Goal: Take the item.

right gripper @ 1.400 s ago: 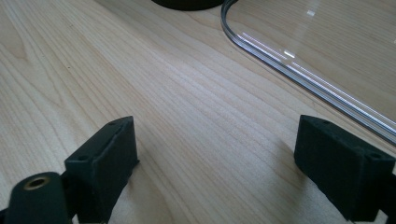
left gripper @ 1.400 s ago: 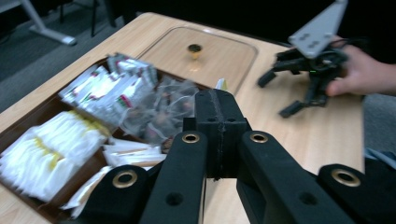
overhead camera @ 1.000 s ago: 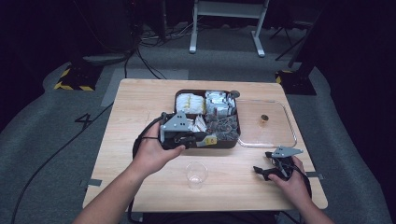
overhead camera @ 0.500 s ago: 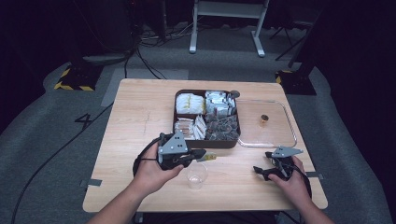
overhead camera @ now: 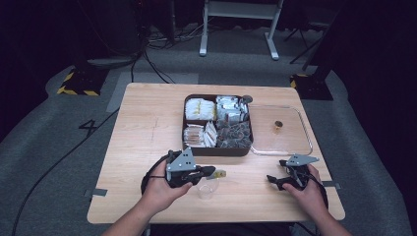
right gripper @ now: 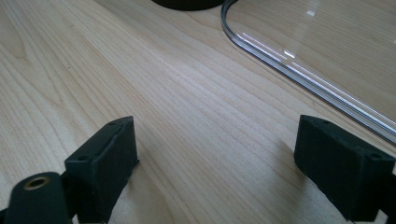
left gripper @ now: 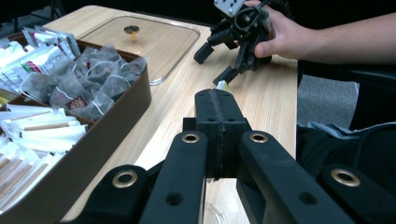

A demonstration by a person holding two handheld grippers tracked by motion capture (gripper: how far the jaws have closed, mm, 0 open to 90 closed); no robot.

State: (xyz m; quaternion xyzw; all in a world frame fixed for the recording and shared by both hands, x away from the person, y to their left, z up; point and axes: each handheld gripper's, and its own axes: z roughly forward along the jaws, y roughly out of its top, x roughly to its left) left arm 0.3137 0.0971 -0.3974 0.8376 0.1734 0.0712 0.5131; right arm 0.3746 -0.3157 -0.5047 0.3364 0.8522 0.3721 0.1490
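Observation:
My left gripper (overhead camera: pixel 211 172) hangs just above a small clear plastic cup (overhead camera: pixel 206 191) near the table's front edge. Its jaws are shut on a small yellow-and-white packet (overhead camera: pixel 220 173), and a corner of that packet (left gripper: pixel 221 85) pokes out past the tips in the left gripper view (left gripper: pixel 217 100). My right gripper (overhead camera: pixel 274 180) rests low on the wood at the front right, open with nothing between its fingers (right gripper: pixel 215 154). It also appears across the table in the left gripper view (left gripper: pixel 219 60).
A brown compartment box (overhead camera: pixel 218 150) with tea bags and paper sachets sits mid-table. Its clear lid (overhead camera: pixel 290 142) with a small knob (overhead camera: pixel 278 125) lies flat to the box's right, close to my right gripper. Bare wood spreads to the left.
My left gripper has come back from the box toward the front edge with the packet and now hangs over the cup. The right gripper has stayed put.

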